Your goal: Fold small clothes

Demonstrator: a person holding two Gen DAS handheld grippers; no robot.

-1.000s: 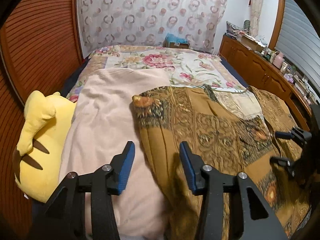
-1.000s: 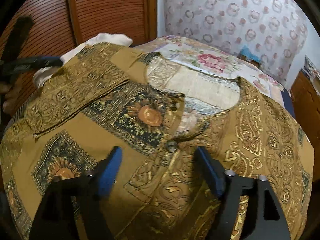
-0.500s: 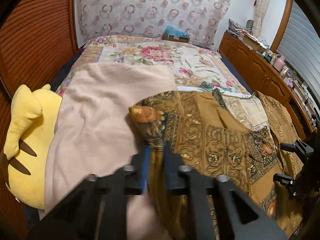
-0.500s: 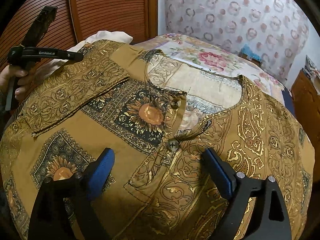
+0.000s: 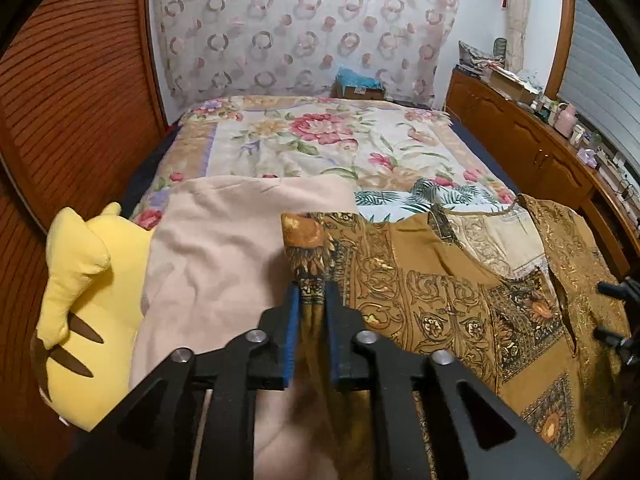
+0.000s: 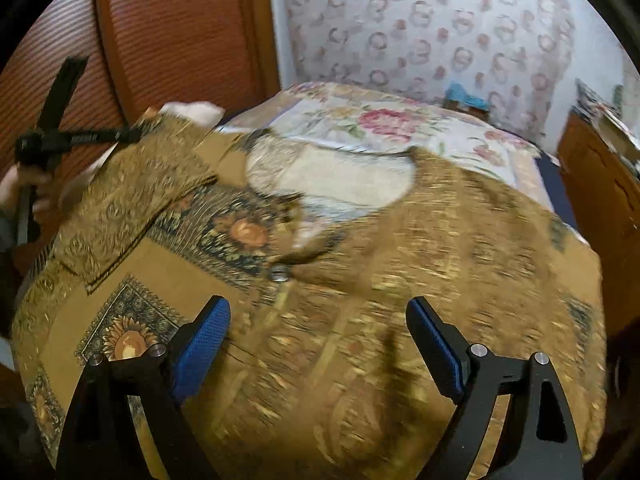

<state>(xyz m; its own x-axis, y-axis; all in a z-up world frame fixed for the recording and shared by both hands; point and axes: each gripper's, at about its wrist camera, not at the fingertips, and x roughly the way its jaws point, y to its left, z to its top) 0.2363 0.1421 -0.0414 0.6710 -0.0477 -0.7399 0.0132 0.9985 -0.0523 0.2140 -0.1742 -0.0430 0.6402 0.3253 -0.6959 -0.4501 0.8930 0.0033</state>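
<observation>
The gold-patterned shirt (image 5: pixel 460 304) lies spread across the bed, over a pink blanket (image 5: pixel 224 248). The left gripper (image 5: pixel 311 300) has the sleeve edge bunched between its blue pads, jaws easing apart yet still pinching cloth. The right gripper (image 6: pixel 318 320) hovers wide open above the shirt's front, holding nothing. A yellow plush toy (image 5: pixel 76 300) sits alongside.
</observation>
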